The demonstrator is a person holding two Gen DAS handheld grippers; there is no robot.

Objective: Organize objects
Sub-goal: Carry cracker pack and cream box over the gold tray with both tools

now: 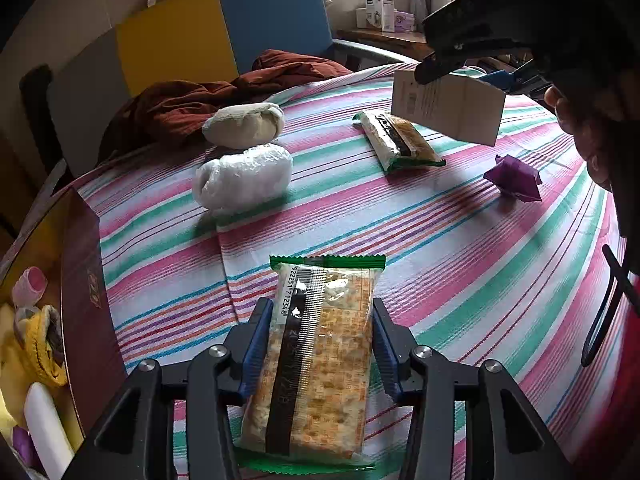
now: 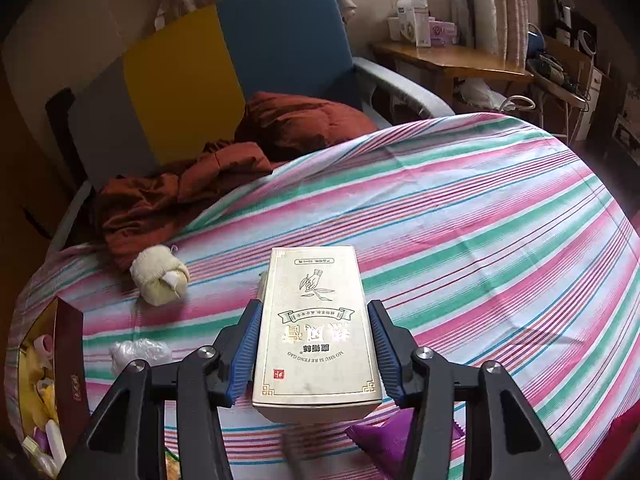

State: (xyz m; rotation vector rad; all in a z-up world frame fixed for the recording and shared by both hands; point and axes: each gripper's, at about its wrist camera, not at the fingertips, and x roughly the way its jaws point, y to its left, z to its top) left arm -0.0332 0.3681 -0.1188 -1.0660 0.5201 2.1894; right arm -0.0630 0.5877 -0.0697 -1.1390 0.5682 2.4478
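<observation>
Our left tool (image 1: 322,344) squeezes a cracker pack (image 1: 316,356) with green ends, low over the striped worktop (image 1: 460,248). Our right tool (image 2: 314,350) squeezes a pale box (image 2: 316,332) with upside-down writing, up in the air. The pack's near end is cut off. A purple wrapper (image 2: 384,444) hides partly under the box.

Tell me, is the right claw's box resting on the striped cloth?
No, the right claw holds the box in the air above the striped cloth.
</observation>
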